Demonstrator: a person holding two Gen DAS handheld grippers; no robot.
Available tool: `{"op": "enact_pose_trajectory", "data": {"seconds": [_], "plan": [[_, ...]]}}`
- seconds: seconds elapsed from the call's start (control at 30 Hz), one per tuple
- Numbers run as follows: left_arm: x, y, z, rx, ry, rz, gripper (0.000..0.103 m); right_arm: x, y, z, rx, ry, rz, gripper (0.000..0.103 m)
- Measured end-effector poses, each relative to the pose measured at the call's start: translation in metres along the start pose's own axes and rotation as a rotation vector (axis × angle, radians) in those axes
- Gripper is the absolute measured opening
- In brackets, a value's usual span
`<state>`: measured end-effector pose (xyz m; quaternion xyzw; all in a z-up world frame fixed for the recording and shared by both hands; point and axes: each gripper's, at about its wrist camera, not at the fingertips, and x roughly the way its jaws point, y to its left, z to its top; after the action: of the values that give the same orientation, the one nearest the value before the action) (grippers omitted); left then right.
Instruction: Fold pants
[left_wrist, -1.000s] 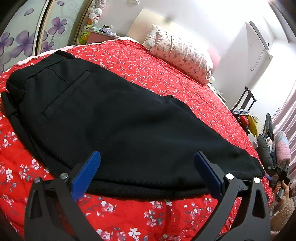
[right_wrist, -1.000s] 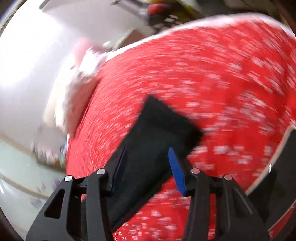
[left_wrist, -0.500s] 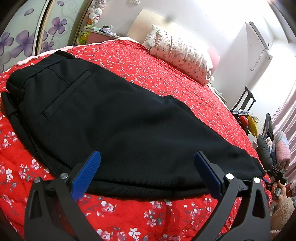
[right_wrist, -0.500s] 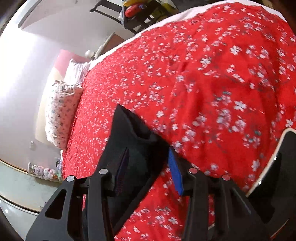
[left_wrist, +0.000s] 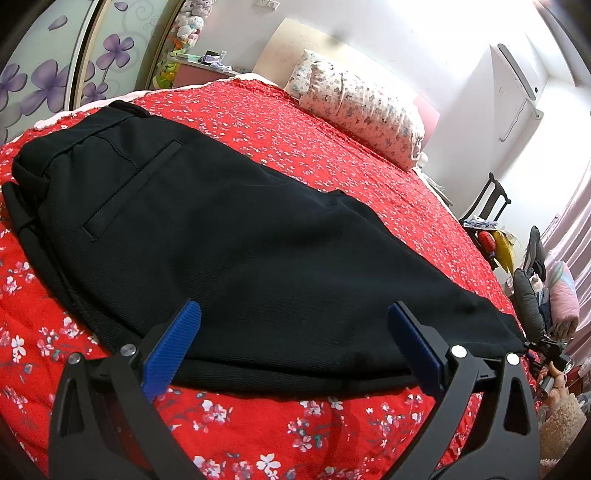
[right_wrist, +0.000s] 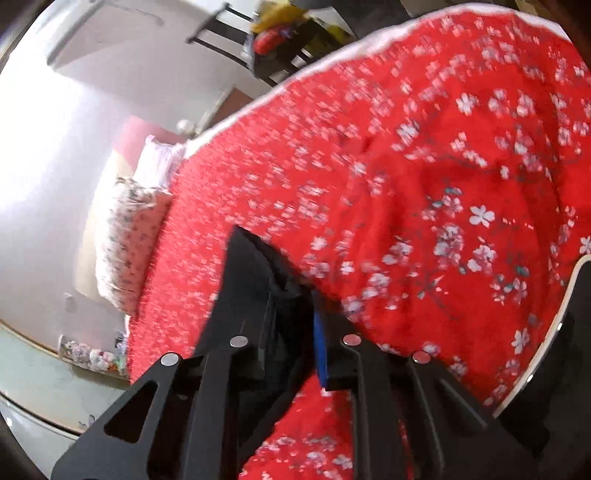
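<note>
Black pants (left_wrist: 236, 236) lie flat along the red flowered bed cover (left_wrist: 332, 147), folded lengthwise, waistband at the left, leg ends at the far right. My left gripper (left_wrist: 291, 332) is open and empty, hovering over the pants' near edge around mid-leg. In the right wrist view my right gripper (right_wrist: 291, 314) is shut on the leg end of the pants (right_wrist: 251, 273), with the dark cloth bunched between the blue pads (right_wrist: 319, 350). That view is blurred by motion.
A flowered pillow (left_wrist: 362, 107) lies at the head of the bed. A dark chair (left_wrist: 487, 199) with clutter stands beyond the bed's right side. A wardrobe with purple flowers (left_wrist: 44, 74) is at the left. The bed edge (right_wrist: 332, 55) runs near the chair.
My right gripper's jaws closed in on the pants' leg end and now clamp it. The left gripper and the pants under it have not moved.
</note>
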<state>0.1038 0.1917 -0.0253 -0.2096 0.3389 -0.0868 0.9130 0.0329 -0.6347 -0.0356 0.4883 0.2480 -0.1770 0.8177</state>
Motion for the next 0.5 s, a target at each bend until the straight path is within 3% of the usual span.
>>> {"op": "enact_pose_trajectory", "data": {"seconds": [0.3,0.5], "plan": [[0.0,0.0,0.0,-0.001,0.0,-0.002,0.101,-0.018,0.114,-0.034,-0.279,0.018,0.191,0.017],[0.0,0.0,0.001,-0.001,0.0,-0.002,0.101,0.005,0.205,-0.113,-0.403,0.194,0.352,0.017]]}}
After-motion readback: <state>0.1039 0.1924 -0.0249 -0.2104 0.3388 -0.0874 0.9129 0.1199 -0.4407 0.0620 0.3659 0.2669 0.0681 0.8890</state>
